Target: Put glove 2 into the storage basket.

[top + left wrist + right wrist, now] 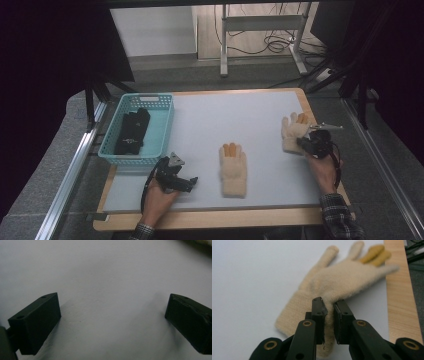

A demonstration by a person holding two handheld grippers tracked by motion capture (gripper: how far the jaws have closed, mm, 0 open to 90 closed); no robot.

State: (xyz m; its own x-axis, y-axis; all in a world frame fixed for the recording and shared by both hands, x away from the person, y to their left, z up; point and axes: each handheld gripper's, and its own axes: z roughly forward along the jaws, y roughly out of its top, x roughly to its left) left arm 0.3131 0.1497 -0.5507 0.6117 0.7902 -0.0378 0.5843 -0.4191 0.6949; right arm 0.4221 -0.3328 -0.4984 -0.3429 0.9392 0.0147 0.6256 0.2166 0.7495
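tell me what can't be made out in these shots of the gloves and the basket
- Dark item in the teal basket, high view: too small and dark to identify.
- Right glove by the table edge: in the right gripper view the right gripper pinches a fold and covers its near edge; fingertips are blurred.
- Middle glove, high view: knit detail too small.
- Left gripper, left gripper view: bare mat between its open jaws; the pale corner object is cut off.

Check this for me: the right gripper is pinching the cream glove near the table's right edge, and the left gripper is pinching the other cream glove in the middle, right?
Half right. The right gripper does pinch the glove near the right edge. But the left gripper is open over bare table, as the left gripper view shows; the middle glove lies untouched.
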